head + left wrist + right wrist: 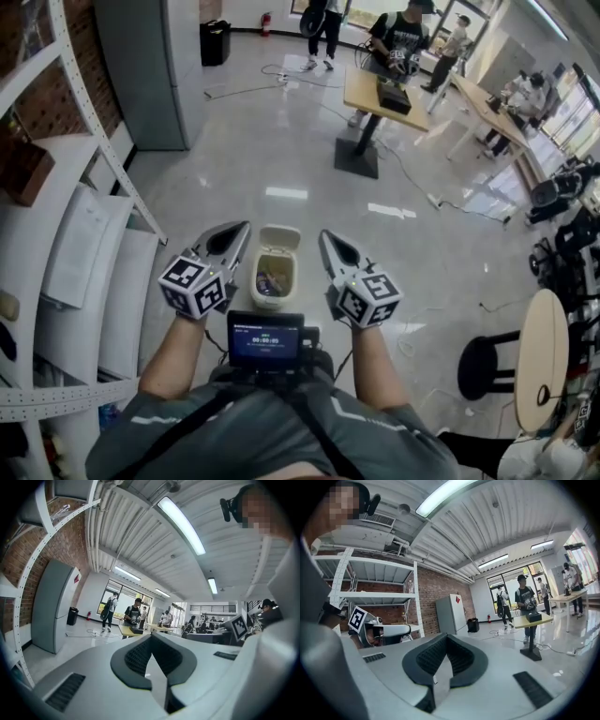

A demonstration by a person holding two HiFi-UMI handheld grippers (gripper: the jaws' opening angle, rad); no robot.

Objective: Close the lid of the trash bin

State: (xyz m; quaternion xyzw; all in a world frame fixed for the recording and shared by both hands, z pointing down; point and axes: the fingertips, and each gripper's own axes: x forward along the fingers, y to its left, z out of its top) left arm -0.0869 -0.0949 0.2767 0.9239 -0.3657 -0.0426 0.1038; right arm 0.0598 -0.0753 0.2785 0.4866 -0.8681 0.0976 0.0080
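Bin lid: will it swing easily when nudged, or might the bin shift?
The lid stands open on the bin, seemingly hinged, so a nudge probably swings it shut. The bin looks small and plastic, likely light; a hard push may slide it.

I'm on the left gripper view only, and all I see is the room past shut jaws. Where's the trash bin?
Observer: The head view shows the trash bin on the floor straight below the person, between the left hand-held gripper and the right hand-held gripper.
Operator: Is the lid open or shut?
Observer: Open. The lid stands up at the bin's far edge.
Operator: Is the right one holding anything?
Observer: No. The right gripper view shows its jaws shut with nothing between them.
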